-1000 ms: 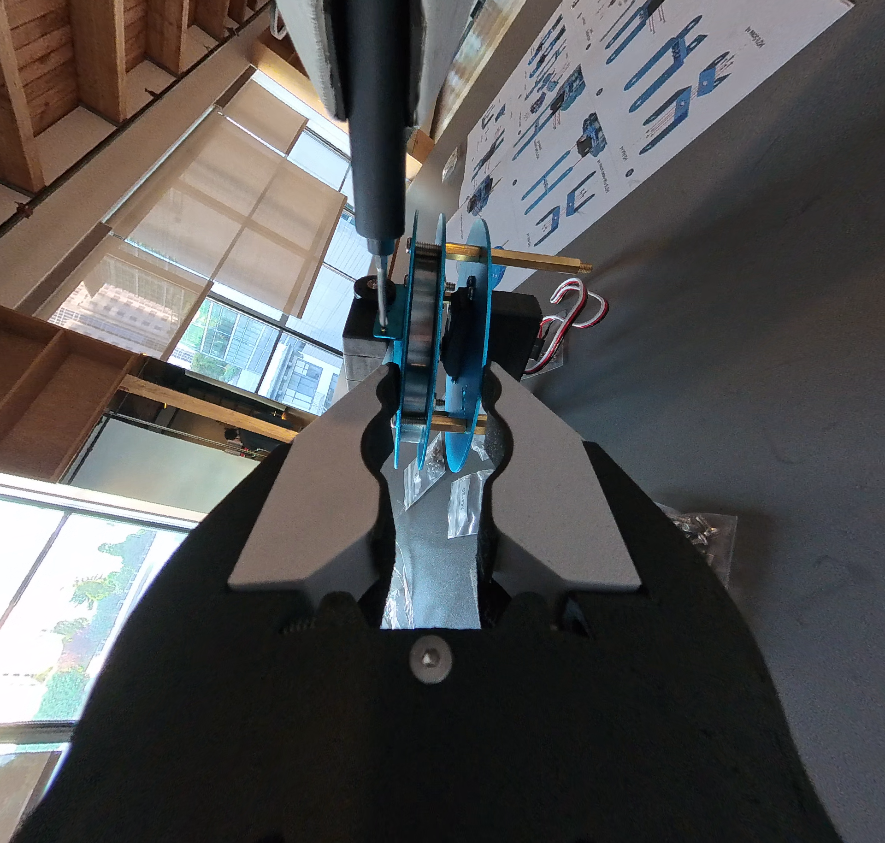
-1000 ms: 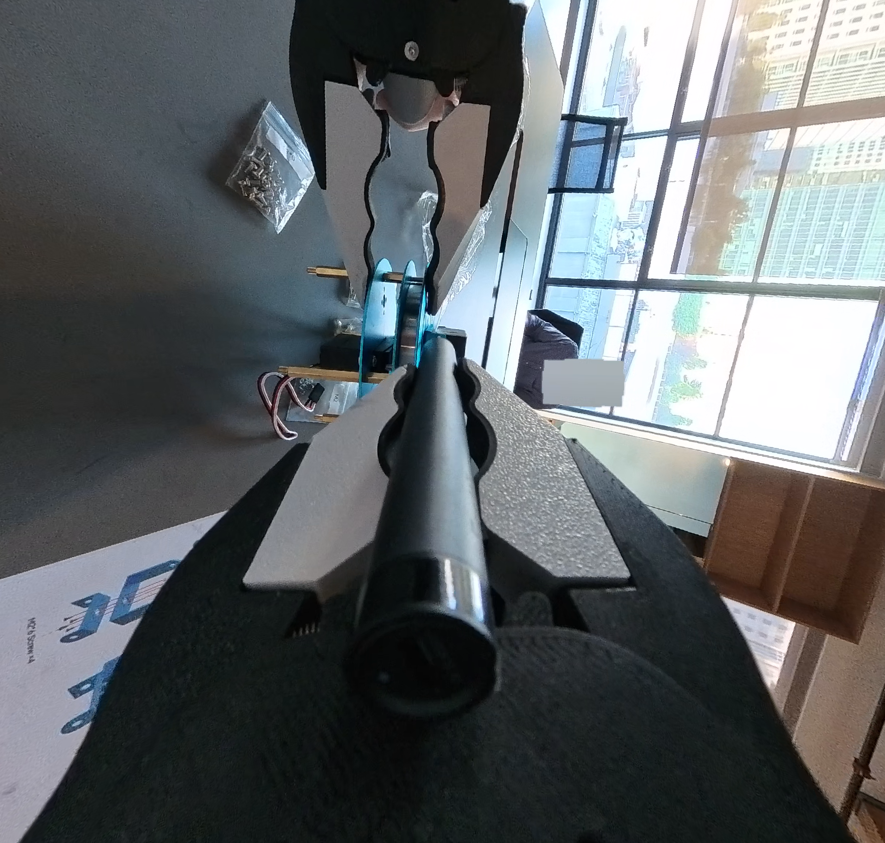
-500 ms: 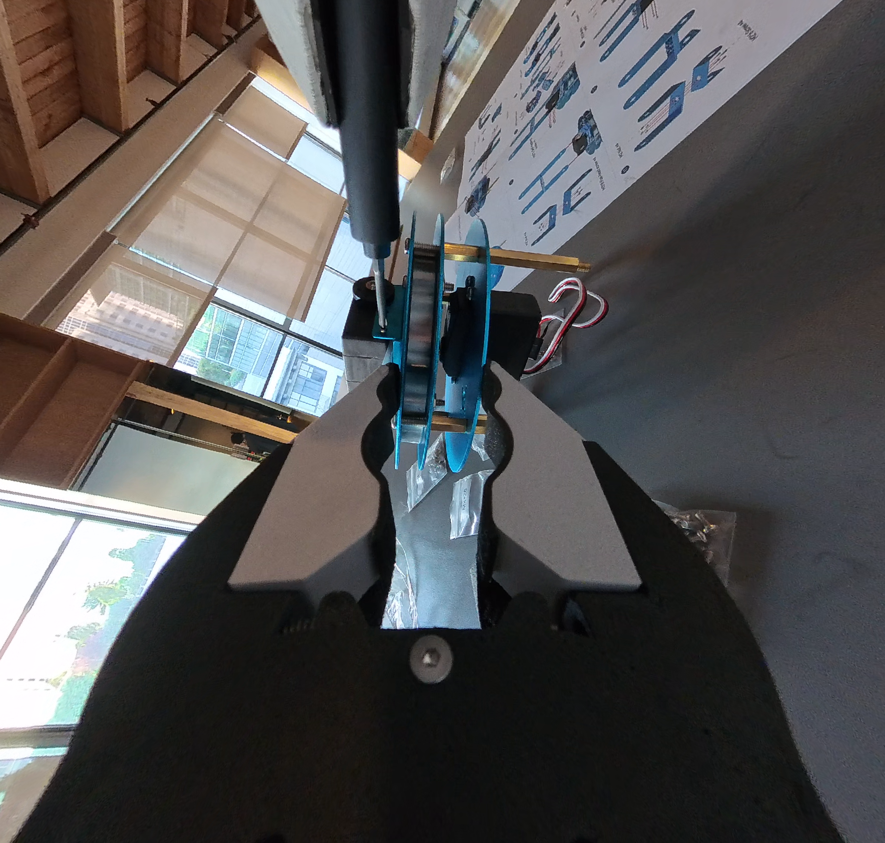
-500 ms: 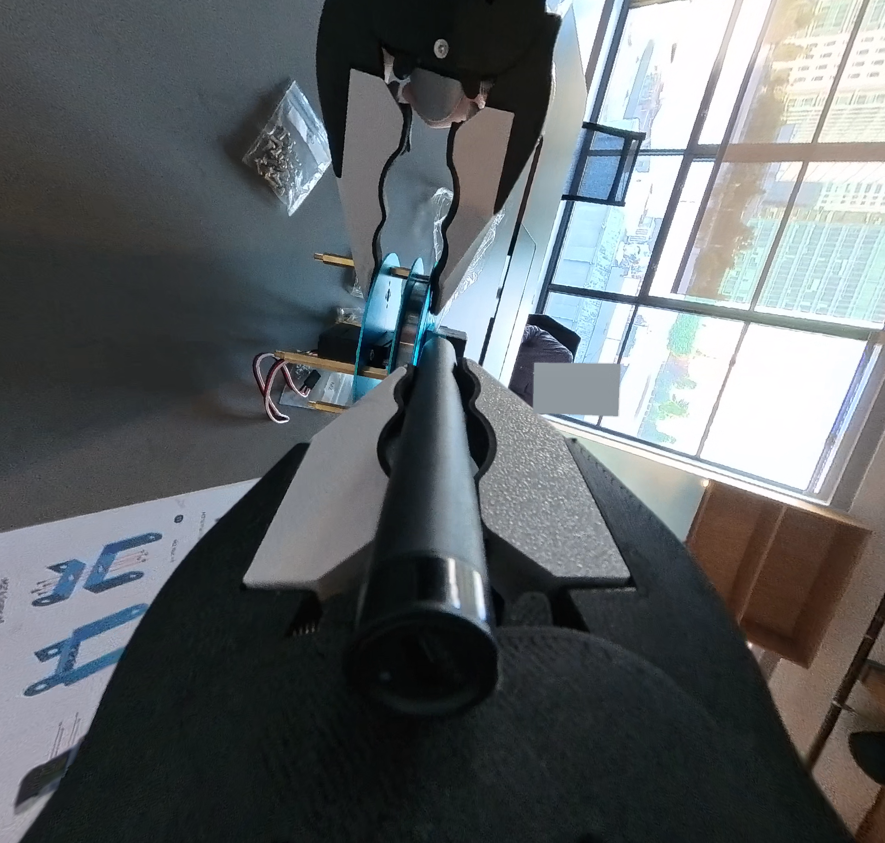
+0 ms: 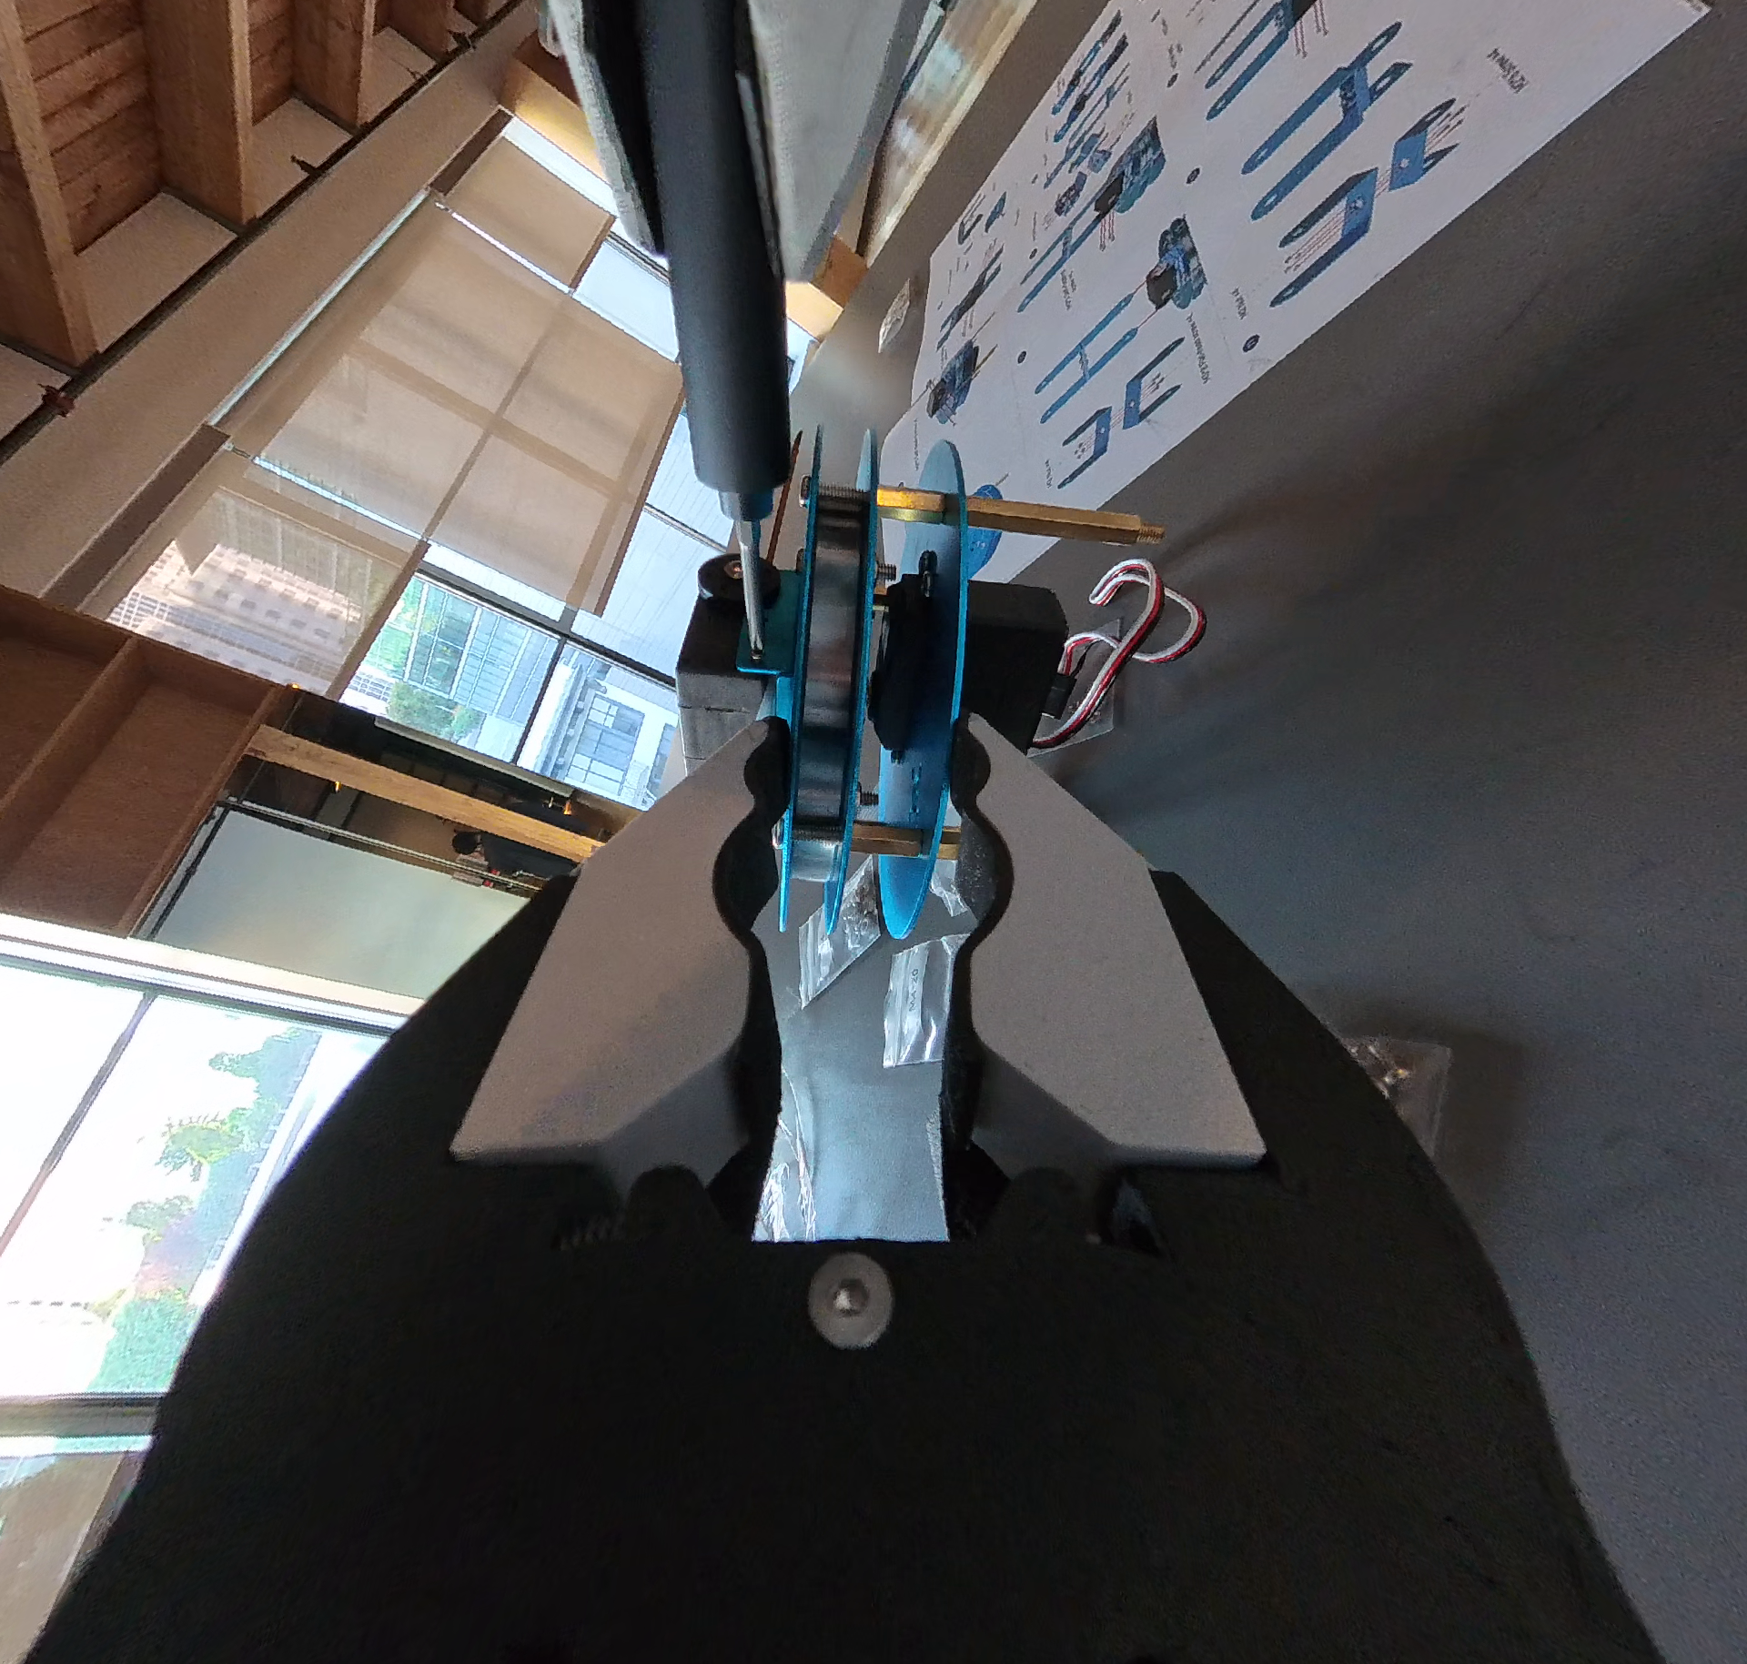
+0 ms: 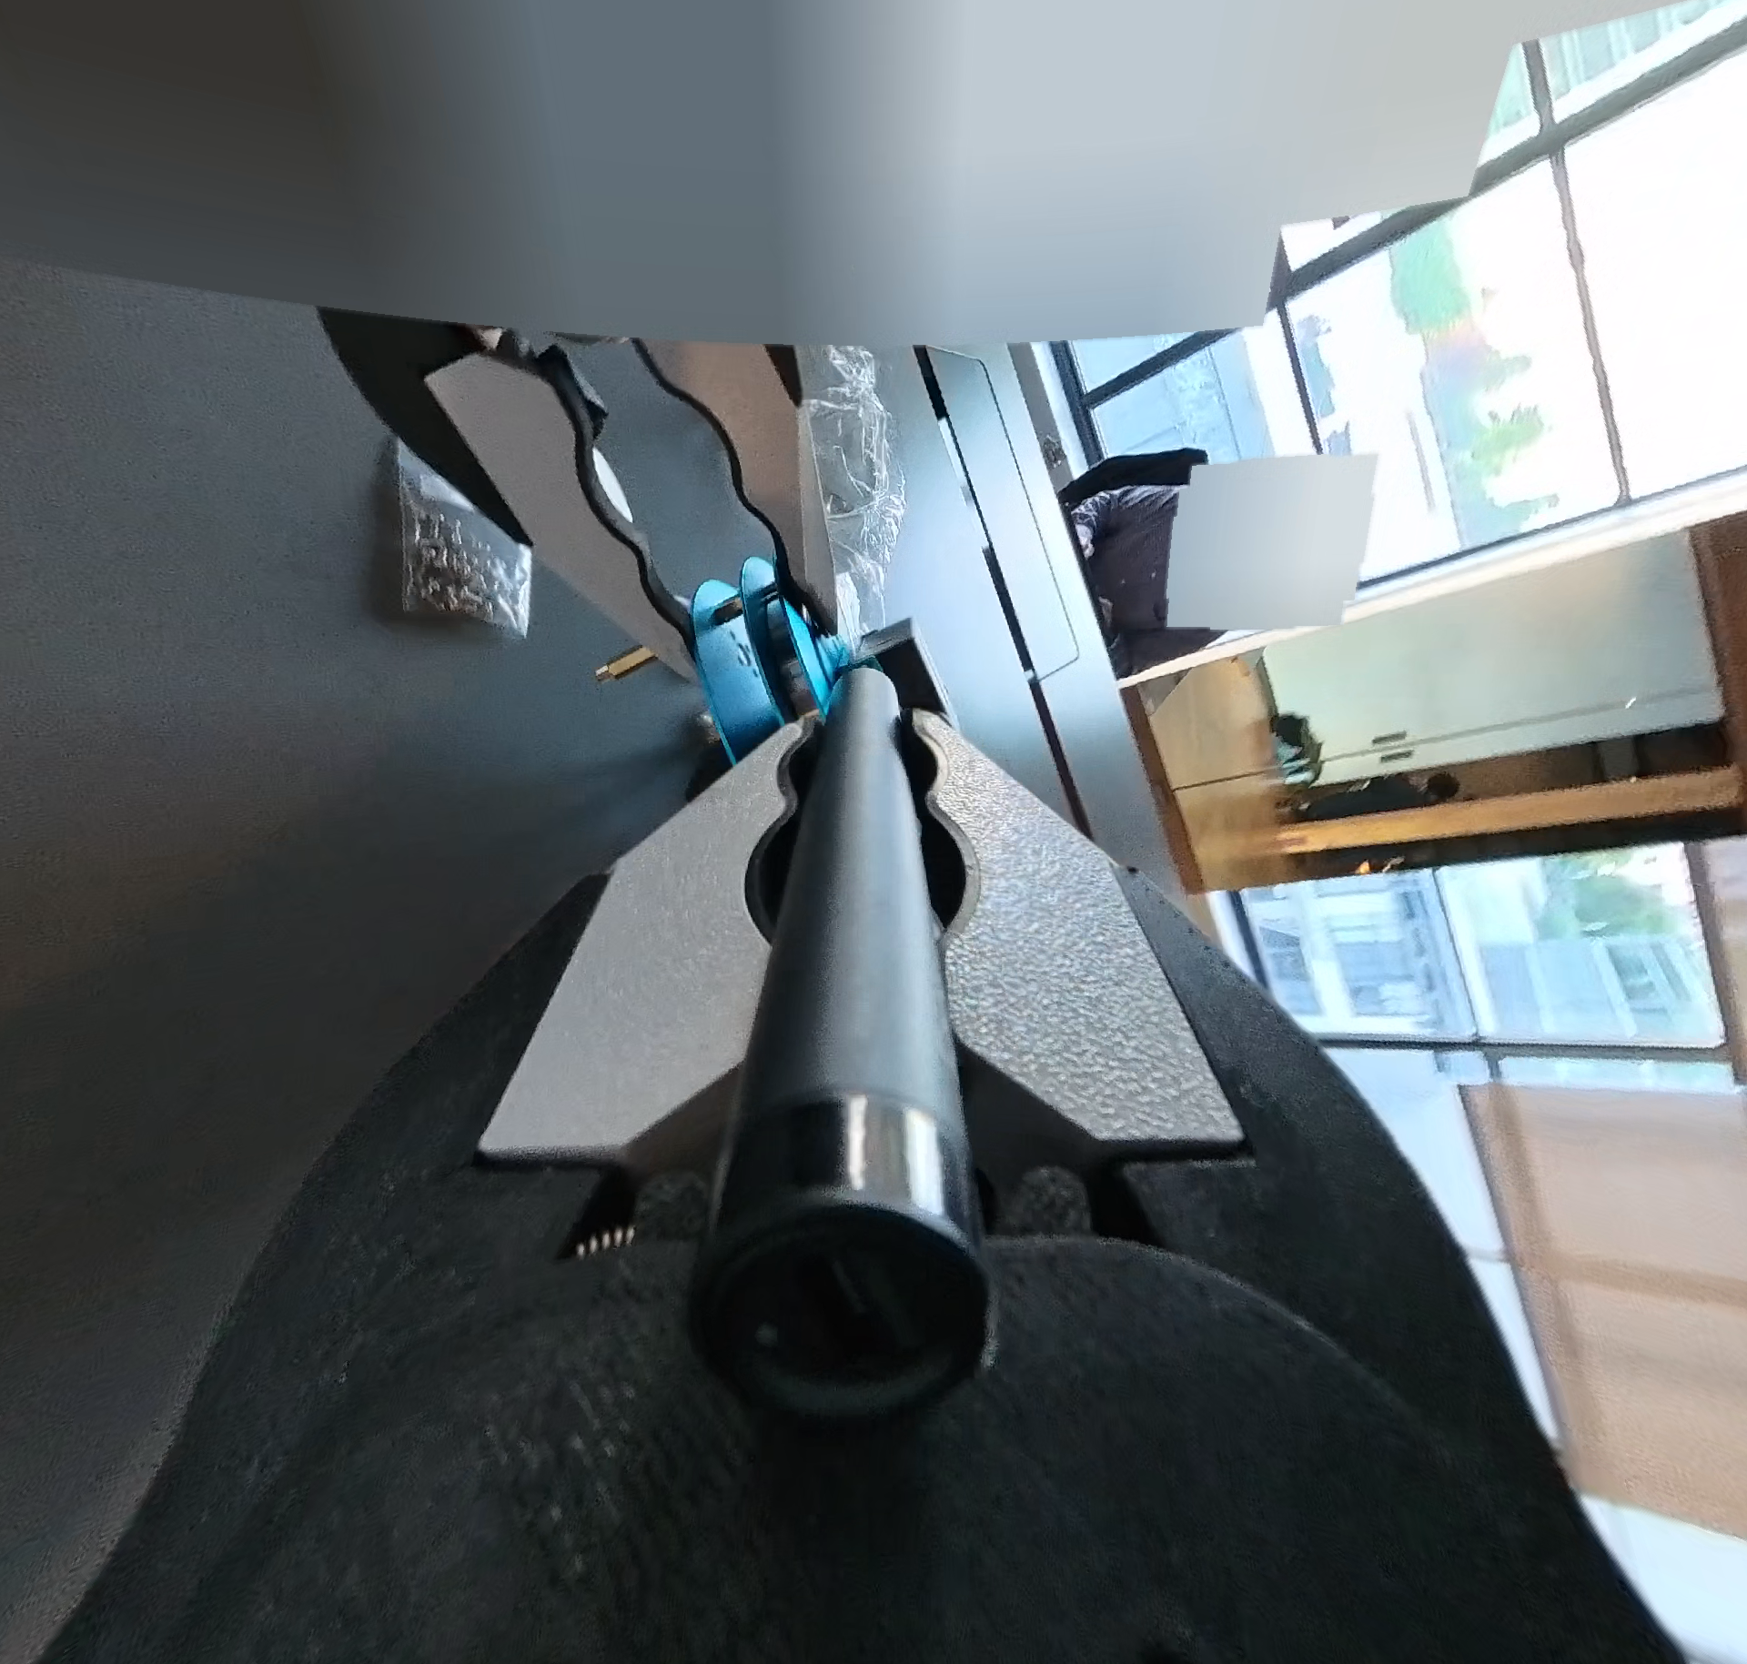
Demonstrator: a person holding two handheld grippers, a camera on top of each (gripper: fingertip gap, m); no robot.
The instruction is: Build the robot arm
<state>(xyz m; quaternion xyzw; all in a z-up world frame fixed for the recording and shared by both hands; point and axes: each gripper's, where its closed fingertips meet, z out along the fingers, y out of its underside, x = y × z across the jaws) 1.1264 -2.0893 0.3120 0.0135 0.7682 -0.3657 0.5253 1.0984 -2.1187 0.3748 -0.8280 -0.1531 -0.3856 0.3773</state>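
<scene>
Above the table (image 5: 1418, 768), left tool (image 5: 865, 749): clamps blue disc assembly (image 5: 832, 673).
Right tool (image 6: 856, 730): grips dark screwdriver (image 6: 851, 910), its tip on the assembly's bracket.

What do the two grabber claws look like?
Both look alike. The left gripper has a rounded black body, a silver screw in the middle, and two flat grey fingers with wavy black inner edges. The right gripper has the same black body and speckled grey fingers.
</scene>
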